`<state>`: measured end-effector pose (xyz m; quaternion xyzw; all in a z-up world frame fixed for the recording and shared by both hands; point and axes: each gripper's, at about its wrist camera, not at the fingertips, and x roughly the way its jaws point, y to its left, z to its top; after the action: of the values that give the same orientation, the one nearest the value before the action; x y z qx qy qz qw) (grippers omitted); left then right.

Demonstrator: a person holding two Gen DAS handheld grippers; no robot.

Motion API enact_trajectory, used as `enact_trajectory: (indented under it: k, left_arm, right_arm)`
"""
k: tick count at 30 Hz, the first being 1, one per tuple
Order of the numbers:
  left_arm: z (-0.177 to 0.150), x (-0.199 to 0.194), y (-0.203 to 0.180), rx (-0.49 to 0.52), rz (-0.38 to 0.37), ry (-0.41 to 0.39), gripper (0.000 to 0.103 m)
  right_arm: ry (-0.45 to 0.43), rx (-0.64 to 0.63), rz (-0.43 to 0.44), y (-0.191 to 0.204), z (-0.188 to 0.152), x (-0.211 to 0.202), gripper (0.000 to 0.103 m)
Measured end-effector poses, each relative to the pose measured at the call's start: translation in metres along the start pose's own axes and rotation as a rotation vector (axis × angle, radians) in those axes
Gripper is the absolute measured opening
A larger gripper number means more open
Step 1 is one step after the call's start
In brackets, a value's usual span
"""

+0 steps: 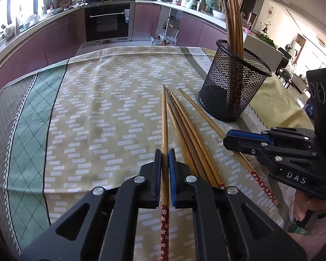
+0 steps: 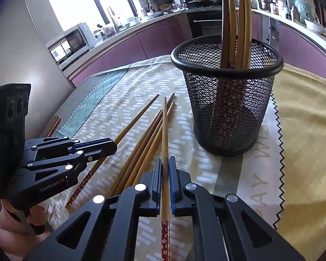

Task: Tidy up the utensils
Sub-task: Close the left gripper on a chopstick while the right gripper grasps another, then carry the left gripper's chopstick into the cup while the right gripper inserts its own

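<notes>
Pinching one chopstick (image 1: 164, 130) each, the left gripper (image 1: 165, 152) and right gripper (image 2: 165, 158) are closed, floral handles cut off at the frame bottoms. Both sticks point tips-forward, lengthwise between the fingers. Loose chopsticks (image 1: 191, 139) lie between the grippers. Beyond stands the mesh holder (image 2: 227, 100); only the right view shows patterned handles inside it.

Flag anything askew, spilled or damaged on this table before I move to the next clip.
Nothing spilled or damaged. The loose chopsticks lie fanned unevenly on the cloth beside the mesh holder, still unsorted. Each hand-held gripper, left and right, is shut on one chopstick.
</notes>
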<state>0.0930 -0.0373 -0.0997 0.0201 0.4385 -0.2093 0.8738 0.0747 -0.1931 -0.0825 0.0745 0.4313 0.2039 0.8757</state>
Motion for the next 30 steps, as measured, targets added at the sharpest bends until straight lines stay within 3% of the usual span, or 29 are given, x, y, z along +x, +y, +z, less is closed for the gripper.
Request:
enact_trajectory:
  k: [14,30]
  left_arm:
    - [0.015,-0.055,-0.012,0.012,-0.141,-0.107,0.007]
    - [0.051,-0.120,-0.035,0.048,-0.235,-0.276,0.007]
  right_arm:
    - [-0.122,-0.010,0.098,0.003,0.008,-0.048,0.006]
    - [-0.291,-0.004,0.114,-0.014,0.027,-0.099,0.006]
